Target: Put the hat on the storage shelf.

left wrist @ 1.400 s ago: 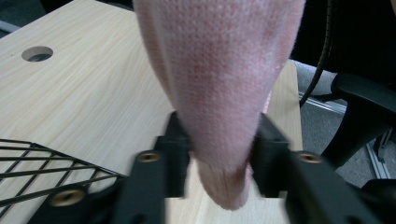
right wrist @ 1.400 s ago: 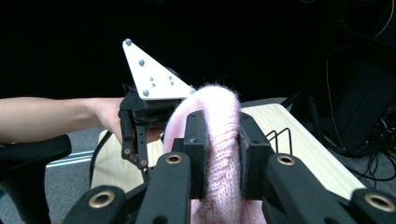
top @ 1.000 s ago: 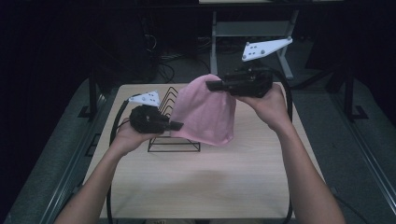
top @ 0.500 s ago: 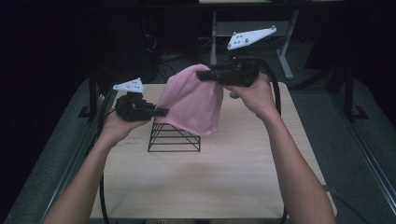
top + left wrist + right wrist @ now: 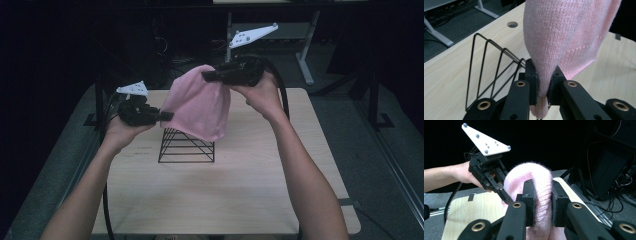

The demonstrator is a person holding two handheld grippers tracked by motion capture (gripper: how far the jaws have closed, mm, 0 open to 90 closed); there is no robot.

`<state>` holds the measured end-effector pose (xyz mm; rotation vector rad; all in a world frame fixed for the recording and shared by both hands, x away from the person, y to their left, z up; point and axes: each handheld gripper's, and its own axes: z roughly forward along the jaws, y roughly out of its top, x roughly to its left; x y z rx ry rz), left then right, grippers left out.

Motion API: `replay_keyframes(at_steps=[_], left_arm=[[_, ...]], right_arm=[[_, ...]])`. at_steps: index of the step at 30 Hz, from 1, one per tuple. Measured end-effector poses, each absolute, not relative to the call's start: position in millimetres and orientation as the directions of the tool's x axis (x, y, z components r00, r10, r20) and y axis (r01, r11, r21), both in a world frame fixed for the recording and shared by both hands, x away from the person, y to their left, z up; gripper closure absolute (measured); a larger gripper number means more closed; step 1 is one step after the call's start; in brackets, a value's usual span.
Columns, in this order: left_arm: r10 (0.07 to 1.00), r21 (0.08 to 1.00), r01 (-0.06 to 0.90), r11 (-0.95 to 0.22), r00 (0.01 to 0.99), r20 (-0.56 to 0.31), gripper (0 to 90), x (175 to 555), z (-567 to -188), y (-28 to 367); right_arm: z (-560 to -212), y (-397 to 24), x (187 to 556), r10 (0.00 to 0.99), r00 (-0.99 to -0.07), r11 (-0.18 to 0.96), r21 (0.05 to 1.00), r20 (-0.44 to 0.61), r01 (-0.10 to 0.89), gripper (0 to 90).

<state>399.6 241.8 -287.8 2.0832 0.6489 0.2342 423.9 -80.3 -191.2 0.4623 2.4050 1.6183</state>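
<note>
A soft pink knitted hat (image 5: 199, 104) hangs in the air above a black wire rack (image 5: 186, 146), which stands on a pale wooden table (image 5: 230, 190). The left gripper (image 5: 167, 116), left of the rack and above it, has its jaws clamped on one edge of the hat. The right gripper (image 5: 207, 76), higher and directly above the rack, pinches the hat's top fold.
</note>
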Motion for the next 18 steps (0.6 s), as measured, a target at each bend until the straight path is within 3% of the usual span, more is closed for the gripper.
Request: replay_keyframes(at_steps=[18], left_arm=[[0.539, 0.805, 0.375, -0.46, 0.838, -0.082, 81.0, 406.7, -295.6, 249.8]], right_arm=[[-199.4, -68.3, 437.2, 0.352, -0.936, 0.341, 0.93, 0.007, 0.135, 76.4]])
